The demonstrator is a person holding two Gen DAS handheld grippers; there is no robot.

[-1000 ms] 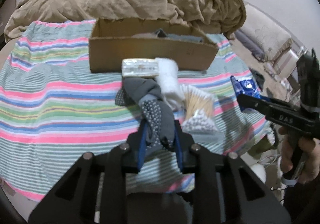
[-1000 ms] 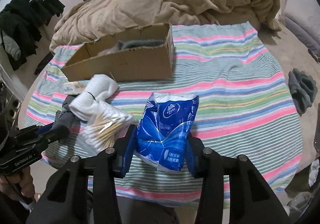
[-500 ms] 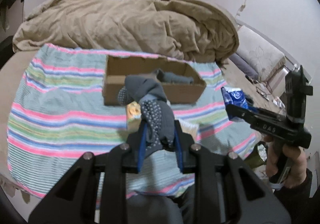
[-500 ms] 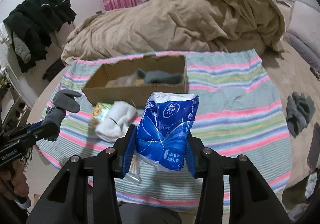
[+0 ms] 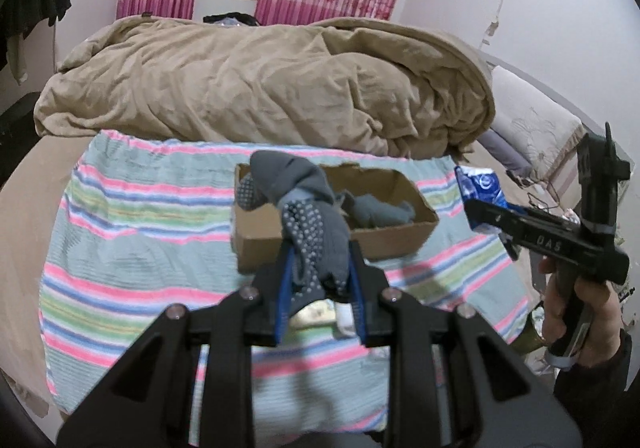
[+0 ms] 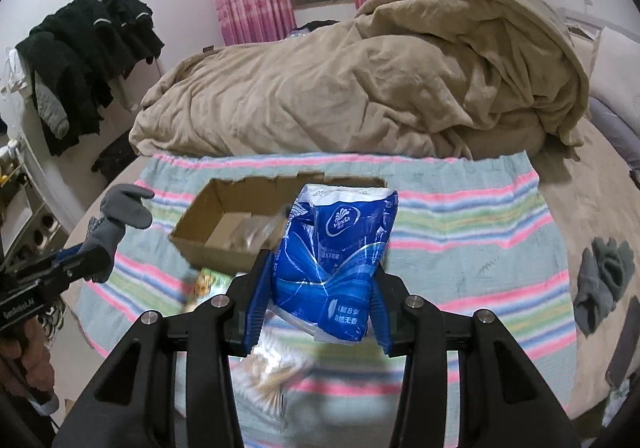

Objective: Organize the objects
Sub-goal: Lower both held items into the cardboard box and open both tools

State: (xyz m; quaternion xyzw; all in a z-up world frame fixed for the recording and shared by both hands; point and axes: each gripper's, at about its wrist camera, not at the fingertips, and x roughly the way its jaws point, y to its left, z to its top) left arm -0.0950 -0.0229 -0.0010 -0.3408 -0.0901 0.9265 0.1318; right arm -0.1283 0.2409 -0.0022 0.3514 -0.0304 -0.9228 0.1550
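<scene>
My left gripper [image 5: 320, 288] is shut on a grey dotted sock [image 5: 308, 224] and holds it in the air in front of the open cardboard box [image 5: 336, 240]. The sock also shows in the right wrist view [image 6: 120, 216]. My right gripper [image 6: 318, 308] is shut on a blue Vinda tissue pack [image 6: 336, 256], lifted above the striped cloth [image 6: 480, 232] just before the box [image 6: 224, 224]. The pack also shows at the right of the left wrist view [image 5: 478, 188]. Grey cloth [image 5: 376, 210] lies inside the box.
A snack packet [image 6: 208, 282] and a bag of cotton swabs [image 6: 272, 372] lie on the cloth below my grippers. A beige duvet [image 6: 380, 88] is heaped behind the box. A dark grey sock pair [image 6: 604, 280] lies at the right on the bed. Black clothes [image 6: 80, 60] hang at the left.
Both grippers have risen well above the cloth with their loads and tilted up, so the box now looks smaller and farther, and the curtains and window have come into view.
</scene>
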